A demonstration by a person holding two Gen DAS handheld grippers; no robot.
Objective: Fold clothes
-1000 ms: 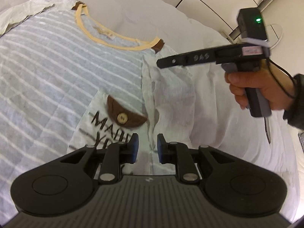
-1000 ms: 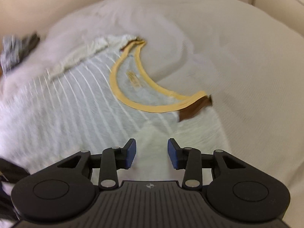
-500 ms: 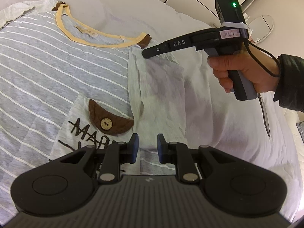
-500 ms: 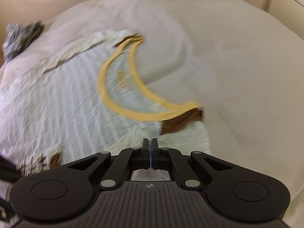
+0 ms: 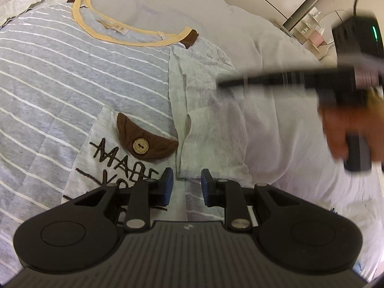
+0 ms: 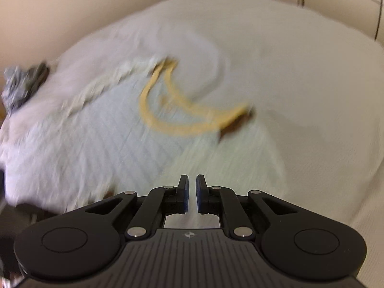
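A grey T-shirt with white stripes and a yellow collar lies flat on the bed. Its right sleeve is folded in over the body, beside the chest pocket with a brown buttoned flap. My left gripper hovers over the sleeve's lower hem, its jaws a little apart and opening, gripping nothing. A hand holds my right gripper, blurred, above the folded sleeve. In the right wrist view the right gripper shows a narrow, opening gap with nothing in it, and the shirt lies beyond.
A white bed cover lies under the shirt. A crumpled dark grey garment sits at the bed's far left by the beige wall. A small white shelf stands past the bed's right edge.
The right gripper closed at the shirt's shoulder, then parted slightly and pulled away to the right. The left gripper's jaws stand a touch wider; it has barely moved.
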